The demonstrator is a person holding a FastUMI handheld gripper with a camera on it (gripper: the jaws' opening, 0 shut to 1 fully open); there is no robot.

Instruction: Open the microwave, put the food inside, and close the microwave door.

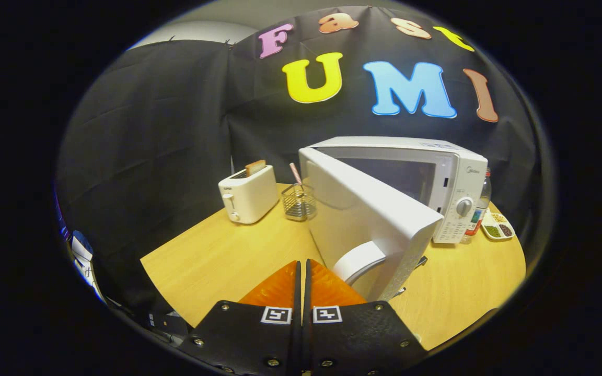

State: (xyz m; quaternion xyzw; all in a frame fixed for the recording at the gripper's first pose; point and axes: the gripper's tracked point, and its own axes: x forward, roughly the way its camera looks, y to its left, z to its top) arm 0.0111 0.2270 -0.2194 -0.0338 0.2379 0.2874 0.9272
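White microwave door just beyond closed fingers

The fisheye camera rides on the gripper, looking forward and slightly down along its two fingers, which meet with nothing between them. It sits low over the near edge of the wooden table, close to the microwave and its swung-out door, facing the booth's cloth wall beyond.

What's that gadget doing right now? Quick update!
Gripper shut, holding nothing. Microwave door swung open just ahead of fingers. Toaster and wire basket beyond, clear.
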